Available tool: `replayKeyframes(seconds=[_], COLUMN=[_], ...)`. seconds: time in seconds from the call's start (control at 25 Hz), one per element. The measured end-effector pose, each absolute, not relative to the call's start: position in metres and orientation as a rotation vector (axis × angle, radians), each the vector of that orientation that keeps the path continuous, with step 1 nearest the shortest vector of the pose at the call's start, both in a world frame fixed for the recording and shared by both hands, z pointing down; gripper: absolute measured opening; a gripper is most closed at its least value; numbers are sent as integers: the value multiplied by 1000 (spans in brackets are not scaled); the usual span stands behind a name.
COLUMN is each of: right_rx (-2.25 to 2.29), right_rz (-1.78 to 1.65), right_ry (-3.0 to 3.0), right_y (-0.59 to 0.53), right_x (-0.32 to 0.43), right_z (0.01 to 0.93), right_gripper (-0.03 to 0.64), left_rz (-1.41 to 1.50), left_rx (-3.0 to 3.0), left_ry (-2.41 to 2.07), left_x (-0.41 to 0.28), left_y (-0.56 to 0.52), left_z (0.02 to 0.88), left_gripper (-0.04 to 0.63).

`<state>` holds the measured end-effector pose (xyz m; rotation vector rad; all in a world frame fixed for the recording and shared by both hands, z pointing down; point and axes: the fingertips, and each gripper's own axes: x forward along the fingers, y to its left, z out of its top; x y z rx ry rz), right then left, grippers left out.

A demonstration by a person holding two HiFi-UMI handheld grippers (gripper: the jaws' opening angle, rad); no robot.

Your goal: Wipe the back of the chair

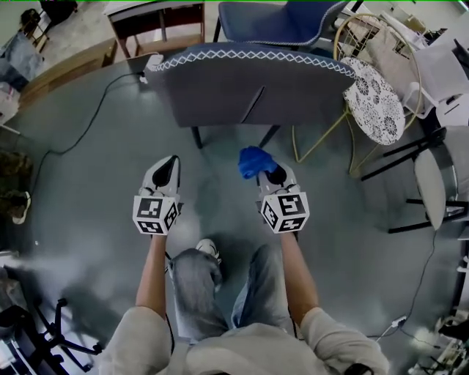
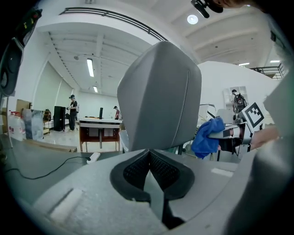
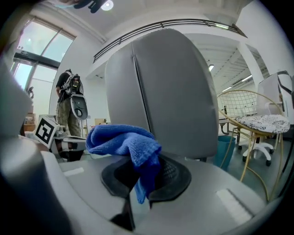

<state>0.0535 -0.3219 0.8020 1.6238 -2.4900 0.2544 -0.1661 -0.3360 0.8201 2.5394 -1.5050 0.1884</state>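
Closest in, the head view shows the person's jeans-clad knees [image 1: 220,282] and both bare forearms reaching forward over the grey floor [image 1: 88,176]. The left gripper [image 1: 172,161] is held level with the right one and well apart from it. In its own view the left gripper [image 2: 150,158] has its jaws pressed together with nothing between them.

The right gripper [image 1: 272,176] has its jaws pinching a blue cloth [image 1: 254,161]. The right gripper view shows the right gripper [image 3: 142,176] with the blue cloth [image 3: 124,142] bunched above the jaws and one fold hanging down between the ribbed pads. From the left gripper view the blue cloth [image 2: 206,137] shows off to the right, in front of the other gripper's marker cube.

Just beyond both grippers stands the grey chair [image 1: 249,88], its back panel turned toward the person (a white stitched line runs along the top edge). The cloth is near that back but not touching it. The grey chair [image 2: 161,92] fills the middle of the left gripper view, and the grey chair [image 3: 170,92] likewise rises straight ahead in the right gripper view.

Farther off are a blue chair [image 1: 282,18], a gold wire chair with a patterned cushion [image 1: 374,99], and a power strip [image 1: 143,69] with its cable on the floor.
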Motion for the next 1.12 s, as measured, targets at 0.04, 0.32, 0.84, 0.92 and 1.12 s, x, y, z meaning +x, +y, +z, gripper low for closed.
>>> replayKeyframes(seconds=[0.04,0.32,0.84,0.92,1.12], right_rx=[1611,1530,1372,1338,1306], right_rz=[252,183,39,34,39], right_ry=[-2495,-2590,-2806,-2812,-2782], right_y=[-320,-321,-351,-354,-365], right_x=[51,18,-100,-120,-140], right_z=[811,813,698,686,687], right_gripper=[46,46,46,46,46], left_rz=[194,158,119,102,112], left_rx=[2534,2522,2548,2543,2560], left_ry=[-1511,-1567,-1686,-1702,-1722], left_x=[-167,-171,-202,-208,-211], left_y=[-333,-326,-305,-300,-287], left_z=[830,848,817,811,805], left_gripper=[0,0,0,0,0])
